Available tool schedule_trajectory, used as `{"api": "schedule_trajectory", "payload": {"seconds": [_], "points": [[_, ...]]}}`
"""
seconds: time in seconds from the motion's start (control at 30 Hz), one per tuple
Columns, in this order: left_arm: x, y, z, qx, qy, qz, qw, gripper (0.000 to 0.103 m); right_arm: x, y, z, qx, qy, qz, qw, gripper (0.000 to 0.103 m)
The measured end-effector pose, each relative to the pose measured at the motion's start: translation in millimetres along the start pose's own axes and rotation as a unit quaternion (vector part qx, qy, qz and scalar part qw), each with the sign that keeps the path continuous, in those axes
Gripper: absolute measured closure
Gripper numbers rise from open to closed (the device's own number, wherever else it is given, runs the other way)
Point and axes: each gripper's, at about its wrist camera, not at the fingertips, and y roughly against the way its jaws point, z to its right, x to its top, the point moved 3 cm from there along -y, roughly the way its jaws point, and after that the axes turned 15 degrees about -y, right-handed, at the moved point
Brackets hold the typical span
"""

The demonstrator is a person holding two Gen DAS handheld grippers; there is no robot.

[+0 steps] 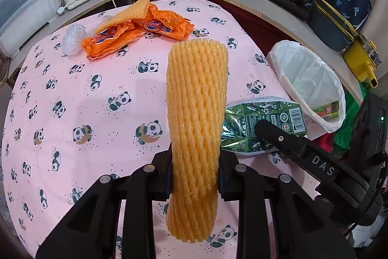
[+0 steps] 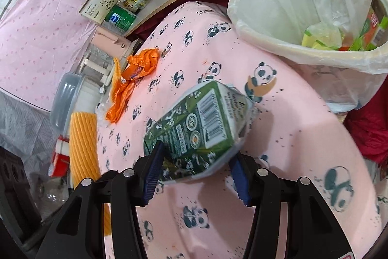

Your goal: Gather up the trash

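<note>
Yellow foam mesh fruit sleeve (image 1: 196, 128) clamped in left gripper (image 1: 195, 176); right gripper (image 2: 196, 174) fingers clamped on crushed green carton (image 2: 198, 128) above bench. Keep grips firm, release over white-lined bin (image 2: 257, 23).

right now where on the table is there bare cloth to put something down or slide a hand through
Bare cloth runs left of the foam net sleeve held by the left gripper, below the orange wrappers. Another open strip lies between those wrappers and the bin. It is crowded by the bin, where the right gripper holds the green carton.
</note>
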Motion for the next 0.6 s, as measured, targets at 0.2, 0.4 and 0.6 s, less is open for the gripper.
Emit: {"api": "schedule_trajectory", "payload": {"seconds": [0.2,0.4,0.6], "points": [[2,-3,4,0.0,-0.006,-0.002,1.0,0.077,4,-3,-11,0.048,-0.008,-0.008,0.999,0.082],[10,1,11,0.003,-0.015,0.004,0.9999,0.077,13,16,-35,0.043,0.03,0.029,0.998,0.091],[25,8,24,0.004,-0.031,0.018,0.9993,0.077,29,49,-52,0.029,0.066,0.083,0.994,0.091]]}}
